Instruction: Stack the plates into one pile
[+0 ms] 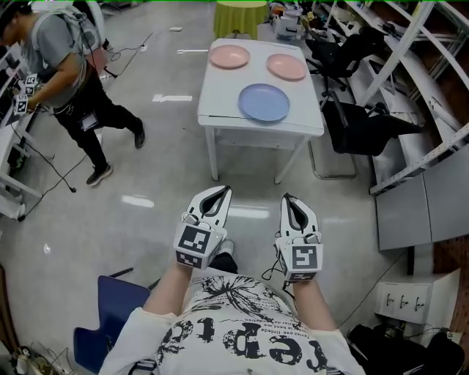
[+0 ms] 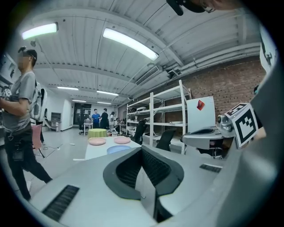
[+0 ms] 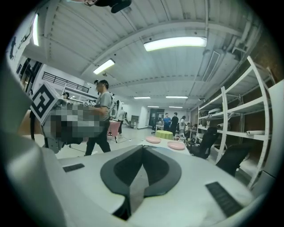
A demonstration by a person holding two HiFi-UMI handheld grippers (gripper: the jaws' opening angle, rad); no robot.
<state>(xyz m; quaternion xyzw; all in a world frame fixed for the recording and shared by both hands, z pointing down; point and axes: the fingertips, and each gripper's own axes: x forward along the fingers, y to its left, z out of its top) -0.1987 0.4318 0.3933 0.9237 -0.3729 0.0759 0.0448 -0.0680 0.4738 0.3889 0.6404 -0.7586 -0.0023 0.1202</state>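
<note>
Three plates lie apart on a white table (image 1: 220, 99) ahead of me: a pink plate (image 1: 229, 56) at the far left, a second pink plate (image 1: 286, 67) at the far right, and a blue plate (image 1: 264, 102) nearer the front edge. My left gripper (image 1: 218, 192) and right gripper (image 1: 290, 199) are held close to my body, well short of the table, both shut and empty. From the left gripper view the blue plate (image 2: 119, 149) and pink plates (image 2: 97, 141) show far off. The right gripper view catches the pink plates (image 3: 153, 140) in the distance.
A person (image 1: 73, 80) walks at the left beside a bench. Black office chairs (image 1: 359, 124) and metal shelving (image 1: 418, 88) stand right of the table. A blue chair (image 1: 110, 315) is beside my left leg. A round green table (image 1: 240, 16) stands beyond the white one.
</note>
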